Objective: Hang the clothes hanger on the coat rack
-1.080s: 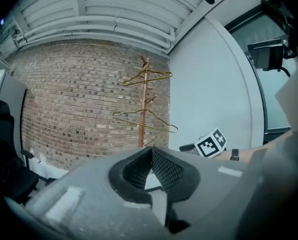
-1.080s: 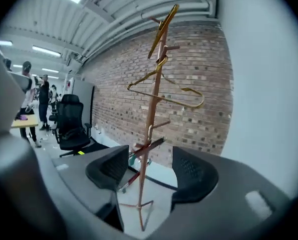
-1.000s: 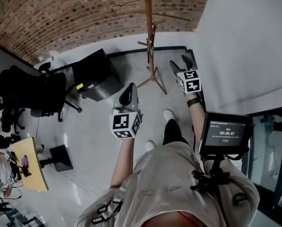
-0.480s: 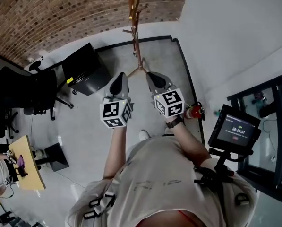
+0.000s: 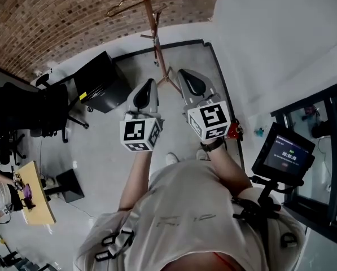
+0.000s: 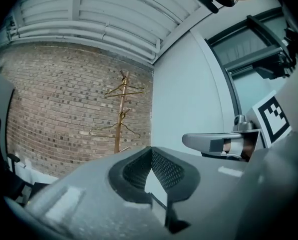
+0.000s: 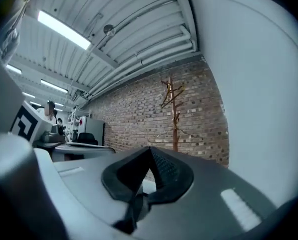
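Swinging in beside the left gripper [image 5: 147, 88] (jaws together, empty), the right gripper [image 5: 188, 79] has snapped shut on nothing.

Pale beige T-shirt [image 5: 185, 208], short sleeves; black harness straps [image 5: 114, 244]; black wristband [image 5: 211, 145], right wrist; white shoe [image 5: 171, 158].

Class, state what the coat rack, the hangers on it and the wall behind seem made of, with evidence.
Coat rack: likely wood, brown matte pole. Hangers: probably thin metal wire, gold-coloured. Wall: bare brick, visible mortar joints.
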Tool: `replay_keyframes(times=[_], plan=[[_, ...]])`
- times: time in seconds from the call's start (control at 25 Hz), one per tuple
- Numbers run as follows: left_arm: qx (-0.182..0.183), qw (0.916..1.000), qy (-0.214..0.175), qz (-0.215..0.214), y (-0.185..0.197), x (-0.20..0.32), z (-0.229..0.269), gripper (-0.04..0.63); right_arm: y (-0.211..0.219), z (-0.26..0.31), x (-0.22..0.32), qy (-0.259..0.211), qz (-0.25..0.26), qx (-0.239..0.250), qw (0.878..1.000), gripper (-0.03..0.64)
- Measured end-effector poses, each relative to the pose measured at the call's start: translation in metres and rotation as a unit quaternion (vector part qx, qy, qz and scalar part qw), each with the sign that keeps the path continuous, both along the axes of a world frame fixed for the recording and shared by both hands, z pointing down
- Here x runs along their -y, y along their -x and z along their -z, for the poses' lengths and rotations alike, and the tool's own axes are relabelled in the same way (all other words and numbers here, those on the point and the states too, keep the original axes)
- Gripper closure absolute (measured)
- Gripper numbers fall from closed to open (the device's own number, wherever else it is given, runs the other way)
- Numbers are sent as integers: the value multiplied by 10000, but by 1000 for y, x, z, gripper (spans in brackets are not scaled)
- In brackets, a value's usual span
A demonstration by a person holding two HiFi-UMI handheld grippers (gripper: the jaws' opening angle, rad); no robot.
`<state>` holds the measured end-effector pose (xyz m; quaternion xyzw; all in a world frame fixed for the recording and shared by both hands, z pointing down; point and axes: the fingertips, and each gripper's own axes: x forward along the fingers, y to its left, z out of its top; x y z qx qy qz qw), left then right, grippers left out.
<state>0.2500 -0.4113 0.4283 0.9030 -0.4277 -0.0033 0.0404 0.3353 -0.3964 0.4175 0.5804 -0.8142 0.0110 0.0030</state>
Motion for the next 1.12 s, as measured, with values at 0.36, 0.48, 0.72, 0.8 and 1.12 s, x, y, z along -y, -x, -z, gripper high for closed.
replay_keyframes(times=[0.36,0.48,0.72,0.8,1.12], plan=[[180,9993,-256,-216,-36,-14,2,598,-21,8,-10,-263,-174,-364,9988,615],[129,9995,-241,-182,-32,-15,0,598,-16,6,-11,-263,-134,-405,9987,615],[59,9997,-209,-87,-28,-13,-5,598,-10,1,-10,-269,-6,-450,9986,615],[38,9997,-212,-83,-29,-13,-5,598,-8,0,-9,-265,30,-470,9985,615],[17,9998,-204,-90,-36,-5,1,597,-12,5,-2,-235,72,-484,9985,615]])
